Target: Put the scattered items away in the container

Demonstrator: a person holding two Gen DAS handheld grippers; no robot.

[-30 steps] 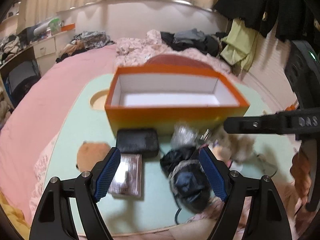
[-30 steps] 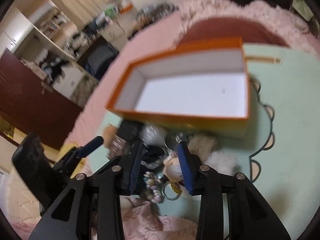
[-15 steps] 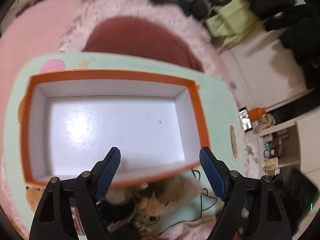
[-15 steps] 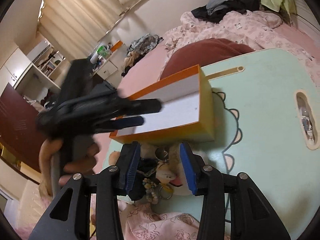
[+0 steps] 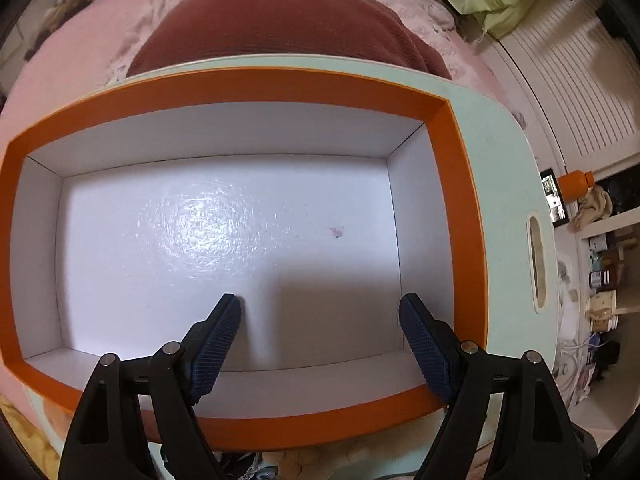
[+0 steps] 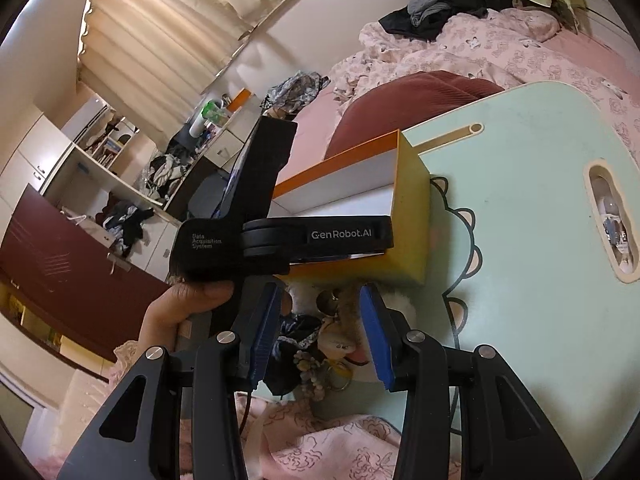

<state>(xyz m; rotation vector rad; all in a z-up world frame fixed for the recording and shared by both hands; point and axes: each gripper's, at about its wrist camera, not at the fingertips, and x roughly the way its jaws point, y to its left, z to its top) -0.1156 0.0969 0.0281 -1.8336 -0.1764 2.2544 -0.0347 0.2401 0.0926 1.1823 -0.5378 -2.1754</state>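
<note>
Left gripper [image 5: 320,320] spread wide, nothing between the blue pads, poised over the white floor of the orange box [image 5: 256,88], toward its near right corner. Box interior bare.

Right gripper [image 6: 320,328] parted, low at the near edge of the mint-green table [image 6: 532,200], pads either side of a heap of small items [image 6: 320,336]: plush fur, keyrings, dark fabric. No contact discernible. Heap just in front of the box's near wall. Left hand [image 6: 184,308] on its tool, in view beside the box.

orange box [image 6: 408,204]: near wall hidden behind left gripper [image 6: 320,236] | scattered items [image 6: 316,336]: partly hidden, tangled, indistinct
</note>
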